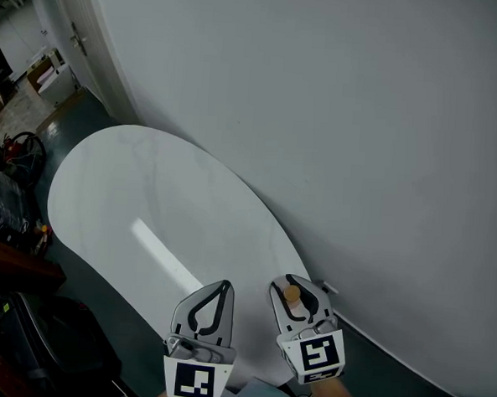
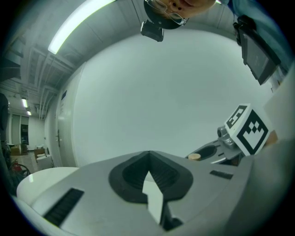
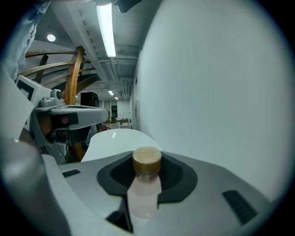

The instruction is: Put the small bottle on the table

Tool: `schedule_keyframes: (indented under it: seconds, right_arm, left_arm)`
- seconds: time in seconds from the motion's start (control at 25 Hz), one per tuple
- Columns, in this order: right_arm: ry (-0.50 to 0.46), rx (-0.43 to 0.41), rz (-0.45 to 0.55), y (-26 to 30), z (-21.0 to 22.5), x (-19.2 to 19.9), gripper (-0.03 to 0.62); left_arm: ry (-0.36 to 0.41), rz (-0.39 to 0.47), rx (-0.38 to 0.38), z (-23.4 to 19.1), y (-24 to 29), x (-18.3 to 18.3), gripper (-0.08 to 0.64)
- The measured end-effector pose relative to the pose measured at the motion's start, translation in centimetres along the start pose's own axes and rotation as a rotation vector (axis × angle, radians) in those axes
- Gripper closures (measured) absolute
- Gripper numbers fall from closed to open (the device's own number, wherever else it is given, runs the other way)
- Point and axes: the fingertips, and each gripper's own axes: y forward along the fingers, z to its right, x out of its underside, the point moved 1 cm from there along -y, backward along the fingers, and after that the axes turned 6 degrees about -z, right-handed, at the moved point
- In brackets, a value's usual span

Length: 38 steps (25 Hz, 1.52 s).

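At the bottom edge of the head view, near 6 o'clock, two hand-held grippers point forward over the near end of a white oval table (image 1: pixel 148 196). The table stretches away toward 10 o'clock beside a plain pale wall (image 1: pixel 363 116).

The right gripper (image 1: pixel 297 290), at about 5 o'clock, is clamped on the small bottle (image 3: pixel 144 189). The bottle stands upright between the ribbed pads, a clear body with pale pinkish contents and a cork-coloured cap (image 3: pixel 147 159) rising above the jaws. Keeping it upright, gripped around the body, would let its base meet the tabletop flat. The bottle is not on the table yet; it hangs in the jaws over the table's near rim.

The left gripper (image 1: pixel 225 286), just beside the right at about 7 o'clock, has its jaw tips drawn together with nothing between them. It seems to be kept close but idle, out of the way.

The tabletop ahead looks bare, so a spot to set the bottle down seems easy to reach.
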Motion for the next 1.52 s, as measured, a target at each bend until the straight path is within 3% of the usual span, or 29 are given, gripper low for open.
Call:
schedule_keyframes:
  seconds: [0.16, 0.32, 1.12, 1.52]
  right_arm:
    - [-0.086, 0.001, 0.016, 1.1, -0.2, 0.4, 0.481]
    - [-0.031, 0.019, -0.031, 1.6, 0.0, 1.6, 0.48]
    - [0.037, -0.002, -0.08, 3.8, 0.0, 6.6, 0.48]
    - [0.045, 0.003, -0.033, 4.1, 0.0, 6.6, 0.48]
  left_arm:
    - [-0.041, -0.032, 0.021, -0.5, 0.6, 1.5, 0.56]
    - [-0.057, -0.067, 0.052, -0.3, 1.2, 2.5, 0.56]
    - [-0.113, -0.229, 0.106, 0.6, 2.7, 7.0, 0.56]
    - [-0.131, -0.263, 0.13, 1.2, 3.4, 7.9, 0.56]
